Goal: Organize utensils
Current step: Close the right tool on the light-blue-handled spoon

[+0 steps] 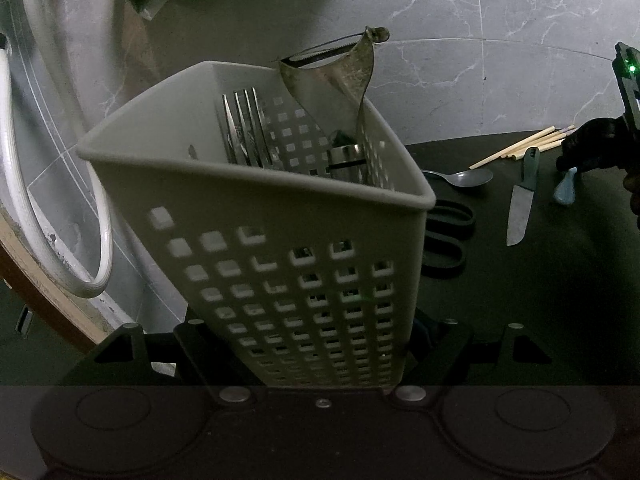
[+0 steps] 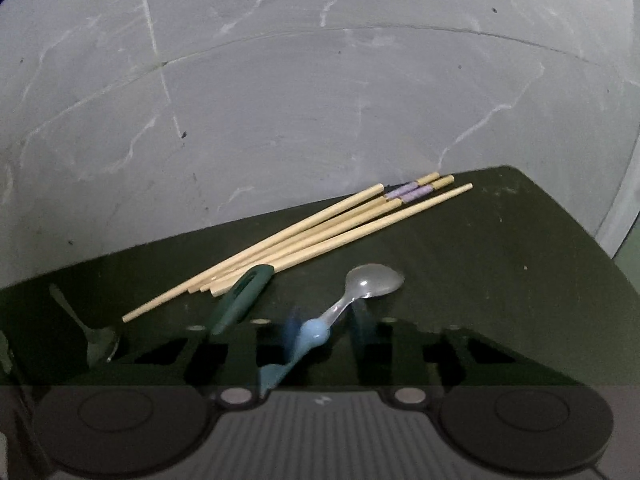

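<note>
My left gripper (image 1: 304,344) is shut on a grey perforated utensil holder (image 1: 256,216), tilted, with forks (image 1: 244,132) and a metal peeler (image 1: 340,76) inside. On the dark table lie a metal spoon (image 1: 464,178), a knife (image 1: 522,204), black scissors (image 1: 448,236) and several chopsticks (image 1: 520,146). My right gripper (image 2: 326,332) has its fingers (image 2: 294,332) on either side of the blue handle of a small spoon (image 2: 352,300) lying on the table, with gaps showing. Chopsticks (image 2: 304,244), the green knife handle (image 2: 244,298) and another spoon (image 2: 96,340) lie beside it.
A grey marbled wall (image 2: 320,100) stands behind the dark table (image 2: 500,280). The table's far edge and right corner are close to the chopsticks. A white hose (image 1: 92,240) hangs left of the holder. The right gripper shows at the right of the left wrist view (image 1: 628,120).
</note>
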Tool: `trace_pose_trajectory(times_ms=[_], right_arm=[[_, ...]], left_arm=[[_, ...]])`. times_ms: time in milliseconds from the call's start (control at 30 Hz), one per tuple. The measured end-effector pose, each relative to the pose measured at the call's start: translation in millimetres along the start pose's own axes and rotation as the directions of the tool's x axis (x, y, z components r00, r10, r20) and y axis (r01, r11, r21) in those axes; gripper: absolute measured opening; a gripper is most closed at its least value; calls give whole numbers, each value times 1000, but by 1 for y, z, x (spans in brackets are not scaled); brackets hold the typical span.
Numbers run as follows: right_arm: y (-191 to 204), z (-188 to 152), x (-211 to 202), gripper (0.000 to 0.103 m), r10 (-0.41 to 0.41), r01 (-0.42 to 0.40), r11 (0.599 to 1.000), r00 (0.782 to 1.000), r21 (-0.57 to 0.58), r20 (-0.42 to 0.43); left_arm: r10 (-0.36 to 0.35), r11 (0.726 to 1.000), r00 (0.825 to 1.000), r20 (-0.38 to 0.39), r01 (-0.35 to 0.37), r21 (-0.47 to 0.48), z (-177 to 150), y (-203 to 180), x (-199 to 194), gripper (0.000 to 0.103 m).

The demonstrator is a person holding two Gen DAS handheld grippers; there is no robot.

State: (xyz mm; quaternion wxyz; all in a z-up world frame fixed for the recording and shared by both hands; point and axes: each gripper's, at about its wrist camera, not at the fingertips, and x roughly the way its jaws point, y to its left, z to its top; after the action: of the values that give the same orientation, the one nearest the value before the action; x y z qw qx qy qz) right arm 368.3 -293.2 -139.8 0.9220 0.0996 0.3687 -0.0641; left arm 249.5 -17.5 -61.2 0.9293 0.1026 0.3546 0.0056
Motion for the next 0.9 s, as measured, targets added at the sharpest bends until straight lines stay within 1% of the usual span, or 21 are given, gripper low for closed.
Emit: trace_pose_trajectory(times_ms=[133, 200, 233, 467, 633, 767, 900], right_arm=[[-5, 4, 2, 25, 33, -33, 999, 999, -12, 1], [-6, 6, 5, 20, 33, -33, 999, 999, -31, 6], [-6, 6, 6, 16, 29, -29, 998, 1000, -48, 8], [-9, 11, 11, 15, 64, -64, 995, 998, -79, -9], [-16, 7, 7, 15, 96, -97, 993, 995, -70, -19], [-23, -3, -6, 15, 150, -150, 988, 989, -28, -15], [-29, -12, -27, 15, 228, -228, 974, 973, 3, 22]], left_arm=[[0, 1000, 1000, -1, 0, 0, 0, 0, -1, 81], [0, 1000, 1000, 0, 0, 2, 0, 0, 0, 81], [0, 1000, 1000, 0, 0, 2, 0, 0, 0, 81], [-1, 1000, 1000, 0, 1, 1, 0, 0, 0, 82], [-4, 1000, 1000, 3, 4, 1, -1, 1, 0, 81], [-11, 1000, 1000, 8, 11, 3, -2, 2, 0, 81], [-20, 1000, 1000, 11, 20, 7, -4, 4, -1, 81]])
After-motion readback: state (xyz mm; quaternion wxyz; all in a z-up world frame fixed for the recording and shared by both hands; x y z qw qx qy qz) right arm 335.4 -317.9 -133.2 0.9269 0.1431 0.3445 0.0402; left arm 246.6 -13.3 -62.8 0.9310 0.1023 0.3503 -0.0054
